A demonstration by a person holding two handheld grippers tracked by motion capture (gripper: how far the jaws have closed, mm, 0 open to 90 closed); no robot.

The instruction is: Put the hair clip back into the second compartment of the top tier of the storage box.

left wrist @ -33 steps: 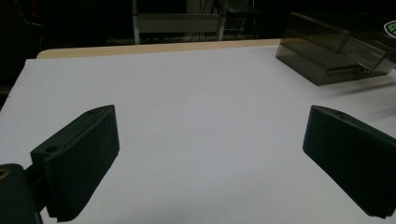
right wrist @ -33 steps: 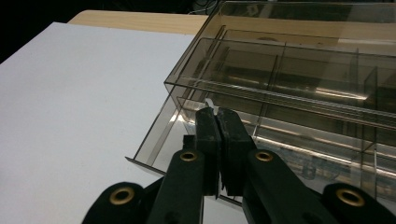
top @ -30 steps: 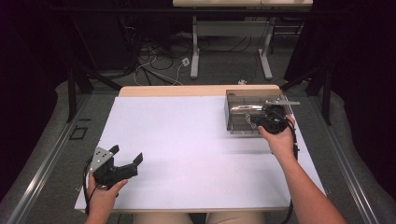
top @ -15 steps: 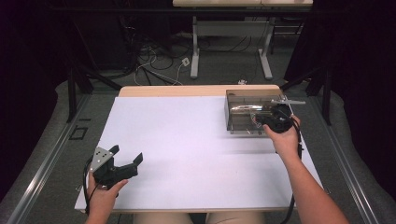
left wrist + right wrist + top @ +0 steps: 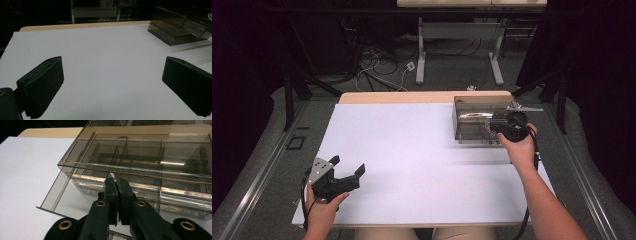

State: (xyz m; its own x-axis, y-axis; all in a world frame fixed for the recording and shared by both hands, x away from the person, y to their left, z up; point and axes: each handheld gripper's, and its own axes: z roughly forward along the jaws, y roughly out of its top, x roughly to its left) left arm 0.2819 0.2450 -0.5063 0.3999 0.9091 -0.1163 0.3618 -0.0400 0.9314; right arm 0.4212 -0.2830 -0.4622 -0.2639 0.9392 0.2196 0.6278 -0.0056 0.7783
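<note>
**Smoked-plastic organiser box at the table's far right, my right jaws pinched at its front**

The clear, smoke-tinted compartment box (image 5: pixel 482 119) sits on the white table cover (image 5: pixel 412 150) at the far right corner, its dividers visible through the walls. My right gripper (image 5: pixel 117 185) meets its near face, jaws pressed together on a small pale tab (image 5: pixel 111 175) at the front of the lower drawer, which stands slightly drawn out. My left gripper (image 5: pixel 346 170) rests low at the near left, well apart from the box, jaws spread wide over bare cover.

Overhead forward view, two low close views, shared smoked box (image 5: pixel 479 120)
</note>
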